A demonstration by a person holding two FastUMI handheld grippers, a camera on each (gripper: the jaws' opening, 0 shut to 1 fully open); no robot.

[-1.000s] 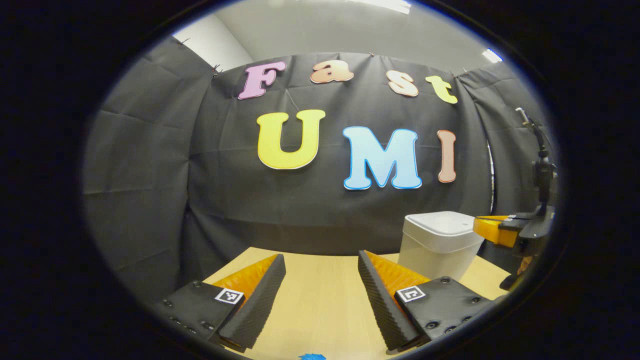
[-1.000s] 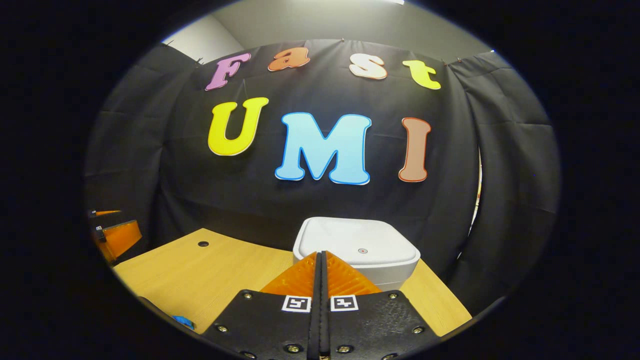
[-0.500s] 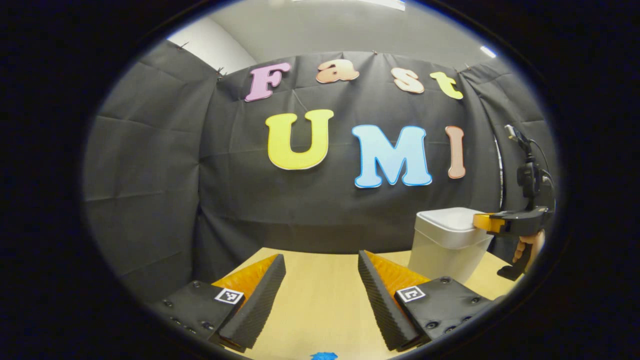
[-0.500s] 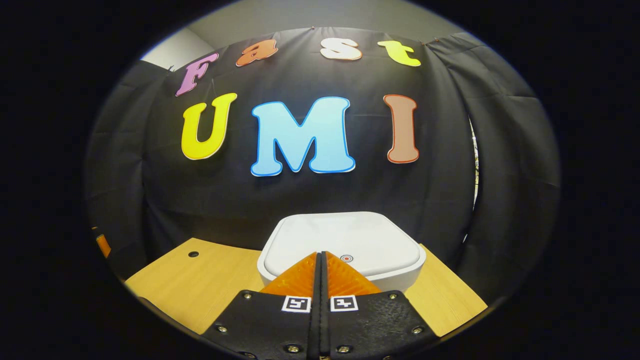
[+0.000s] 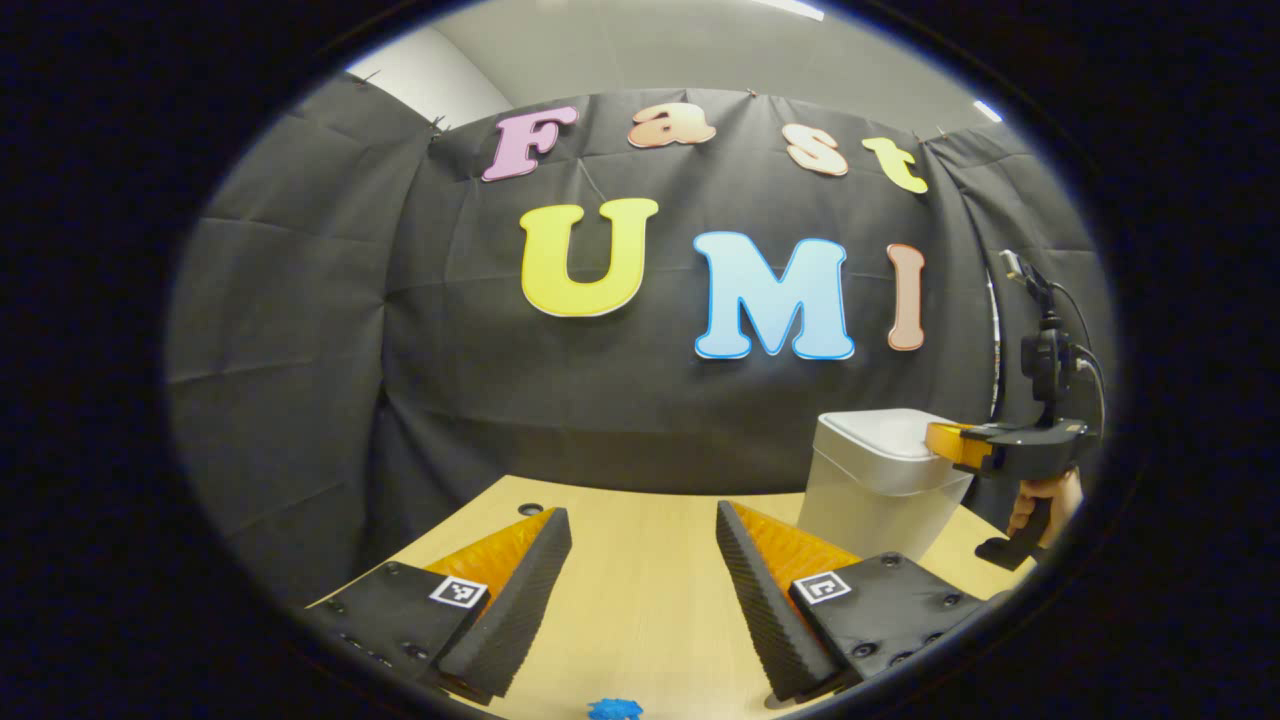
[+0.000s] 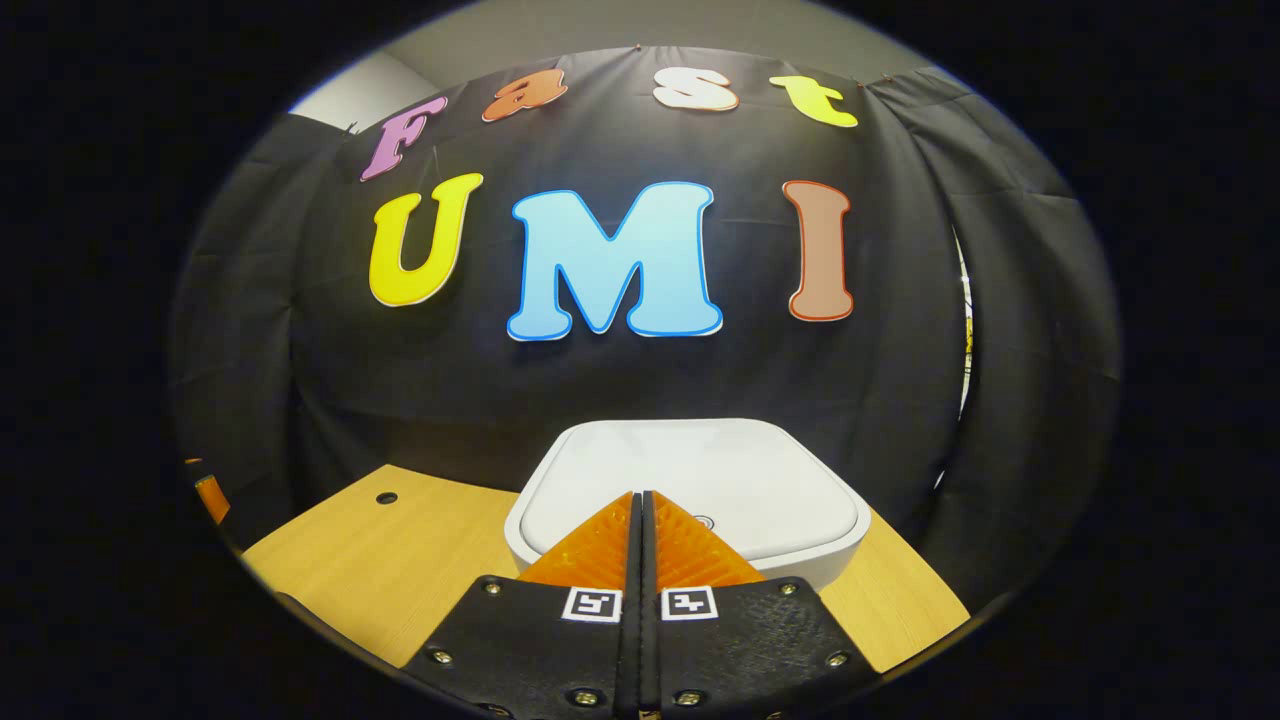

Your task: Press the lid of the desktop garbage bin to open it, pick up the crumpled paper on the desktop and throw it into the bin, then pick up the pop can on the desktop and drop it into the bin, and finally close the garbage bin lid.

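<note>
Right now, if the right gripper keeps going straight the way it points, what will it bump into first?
Most likely the closed lid of the white plastic desktop bin. The right gripper, its fingers shut together, points at the lid's near part, by the small round button. Whether it already touches is unclear.

1. In the right gripper view, the right gripper (image 6: 641, 497) has its fingers pressed together, and their tips cover the front middle of the bin lid (image 6: 690, 480); whether they touch it cannot be told.
2. A small round mark (image 6: 702, 521) on the lid, just right of the tips, is half hidden behind them.
3. The bin's body below the lid lies hidden behind the gripper.
4. In the left gripper view, a small blue object (image 5: 614, 709) below and between the open fingers is cut off by the edge; too little shows to identify it.
5. There, the bin (image 5: 880, 490) stands beyond the right finger, which covers its base.
</note>
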